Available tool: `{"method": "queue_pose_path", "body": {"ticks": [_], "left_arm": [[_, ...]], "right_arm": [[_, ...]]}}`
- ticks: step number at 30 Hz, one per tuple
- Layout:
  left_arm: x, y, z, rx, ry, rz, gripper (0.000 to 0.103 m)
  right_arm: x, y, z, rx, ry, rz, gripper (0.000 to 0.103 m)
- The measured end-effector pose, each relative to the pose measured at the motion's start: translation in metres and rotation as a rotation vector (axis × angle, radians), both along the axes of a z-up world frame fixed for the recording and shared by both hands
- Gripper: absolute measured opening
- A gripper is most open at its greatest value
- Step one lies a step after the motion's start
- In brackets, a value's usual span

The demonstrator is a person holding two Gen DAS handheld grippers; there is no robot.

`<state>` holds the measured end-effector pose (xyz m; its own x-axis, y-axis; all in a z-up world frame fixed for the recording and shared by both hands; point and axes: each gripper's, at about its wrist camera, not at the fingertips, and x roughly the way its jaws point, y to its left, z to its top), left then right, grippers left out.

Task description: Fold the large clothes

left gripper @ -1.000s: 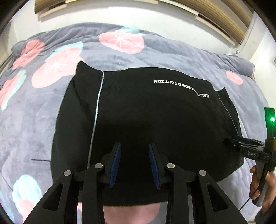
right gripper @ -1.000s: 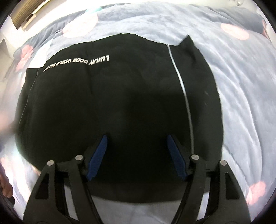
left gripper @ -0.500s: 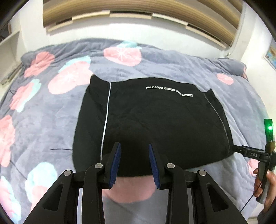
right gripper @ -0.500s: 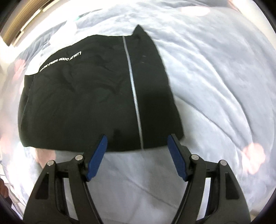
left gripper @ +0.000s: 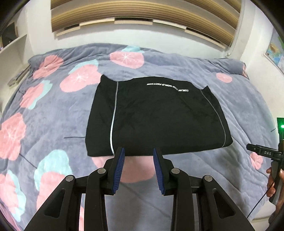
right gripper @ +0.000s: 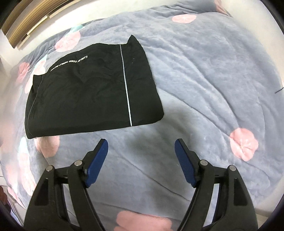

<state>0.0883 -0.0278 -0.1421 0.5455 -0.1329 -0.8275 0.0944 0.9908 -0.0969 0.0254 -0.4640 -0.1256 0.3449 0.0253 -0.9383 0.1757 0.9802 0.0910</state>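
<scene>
A black garment [left gripper: 156, 117] with thin white stripes and a line of white lettering lies folded into a flat rectangle on the bed; it also shows in the right wrist view [right gripper: 92, 90]. My left gripper [left gripper: 138, 152] is open and empty, just short of the garment's near edge. My right gripper [right gripper: 141, 143] is wide open and empty, over the blanket a little in front of the garment's near right corner. The right gripper's body shows at the right edge of the left wrist view [left gripper: 266, 152], held by a hand.
The grey blanket [left gripper: 53, 110] with pink and teal flowers covers the bed [right gripper: 213, 80]. A white wall with wooden slats [left gripper: 142, 16] is behind the bed. A shelf [left gripper: 12, 51] is at the far left.
Both grippers have pulled back from over the garment toward the bed's near side. The garment now lies farther away and fully in view. Both jaws stay open and empty.
</scene>
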Motion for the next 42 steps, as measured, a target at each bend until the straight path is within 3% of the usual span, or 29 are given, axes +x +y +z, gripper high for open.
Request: {"method": "queue_pose_path", "body": {"ticks": [6, 10, 19, 26, 30, 31, 32, 33, 35, 37, 39, 42], "left_arm": [[0.017, 0.029, -0.007, 0.005, 0.018, 0.051, 0.034], [0.055, 0.056, -0.016, -0.002, 0.047, 0.096, 0.034], [0.156, 0.104, -0.074, -0.147, 0.216, 0.110, 0.034], [0.216, 0.130, -0.118, -0.374, 0.244, 0.119, 0.034], [0.241, 0.132, -0.140, -0.402, 0.279, 0.099, 0.034], [0.246, 0.132, -0.148, -0.409, 0.292, 0.094, 0.037], [0.249, 0.134, -0.153, -0.416, 0.298, 0.094, 0.050], [0.252, 0.135, -0.158, -0.428, 0.302, 0.098, 0.056], [0.257, 0.137, -0.169, -0.484, 0.320, 0.095, 0.064], [0.261, 0.136, -0.179, -0.467, 0.343, 0.106, 0.075], [0.266, 0.133, -0.193, -0.465, 0.382, 0.097, 0.077], [0.268, 0.136, -0.211, -0.548, 0.408, 0.099, 0.079]], "right_arm": [[0.013, -0.005, 0.000, 0.020, -0.004, -0.006, 0.082], [0.042, -0.007, -0.006, 0.014, -0.013, 0.004, 0.084], [0.132, -0.026, -0.038, 0.067, 0.008, -0.028, 0.086], [0.172, -0.035, -0.063, 0.055, 0.013, -0.012, 0.086], [0.184, -0.041, -0.077, 0.074, 0.010, -0.004, 0.086], [0.187, -0.043, -0.079, 0.078, 0.008, 0.002, 0.086], [0.190, -0.043, -0.082, 0.077, 0.003, 0.007, 0.086], [0.193, -0.043, -0.084, 0.080, -0.008, 0.012, 0.086], [0.196, -0.044, -0.089, 0.098, -0.018, 0.027, 0.087], [0.202, -0.046, -0.094, 0.114, -0.018, 0.036, 0.091], [0.207, -0.050, -0.100, 0.138, -0.017, 0.040, 0.098], [0.213, -0.058, -0.112, 0.211, -0.003, 0.033, 0.103]]}}
